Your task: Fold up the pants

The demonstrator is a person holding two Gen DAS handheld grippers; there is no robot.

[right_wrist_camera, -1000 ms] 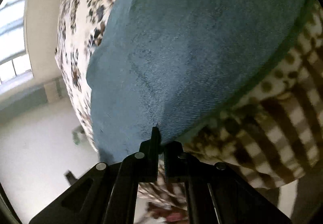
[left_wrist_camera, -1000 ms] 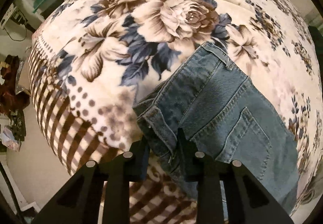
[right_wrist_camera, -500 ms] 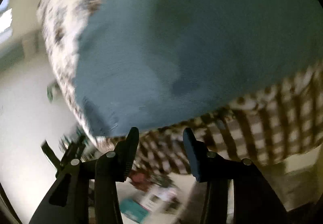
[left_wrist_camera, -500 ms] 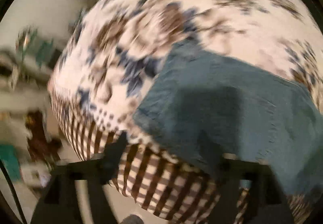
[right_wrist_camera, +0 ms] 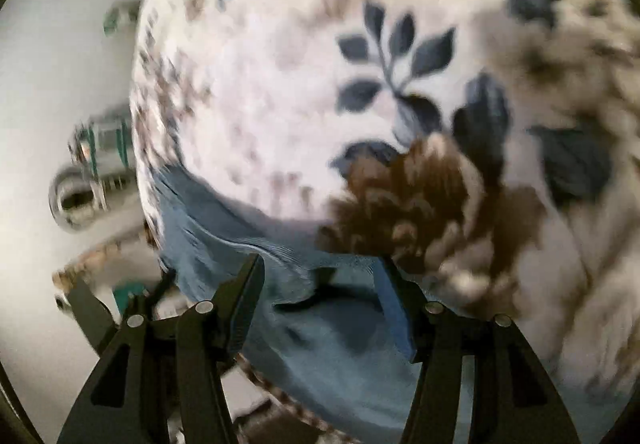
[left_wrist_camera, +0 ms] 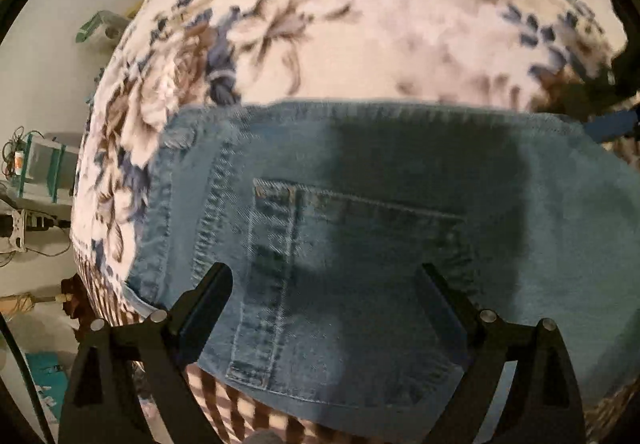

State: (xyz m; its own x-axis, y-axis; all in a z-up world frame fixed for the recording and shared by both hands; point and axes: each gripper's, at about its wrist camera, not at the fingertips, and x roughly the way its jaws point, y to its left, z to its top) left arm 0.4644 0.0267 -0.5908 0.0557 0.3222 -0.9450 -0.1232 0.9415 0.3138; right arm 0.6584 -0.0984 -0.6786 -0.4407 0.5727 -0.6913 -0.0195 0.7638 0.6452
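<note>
Blue denim pants (left_wrist_camera: 360, 228) lie flat on a floral blanket (left_wrist_camera: 360, 24), back pocket up, waistband toward the left. My left gripper (left_wrist_camera: 324, 276) is open and empty, held just above the pocket area. In the right wrist view the pants (right_wrist_camera: 336, 348) show as a blurred blue edge near the blanket's border. My right gripper (right_wrist_camera: 320, 268) is open and empty above that edge. The far end of the pants is out of view.
The blanket (right_wrist_camera: 320, 84) covers a bed with a brown striped border (left_wrist_camera: 100, 296) at its near edge. Shelving and cluttered items (left_wrist_camera: 36, 168) stand on the floor to the left. The other gripper's blue pad (left_wrist_camera: 612, 124) shows at the right edge.
Both grippers were shut on the denim a second ago; they have opened and let go. The pants now lie flat and both grippers have swung over them.
</note>
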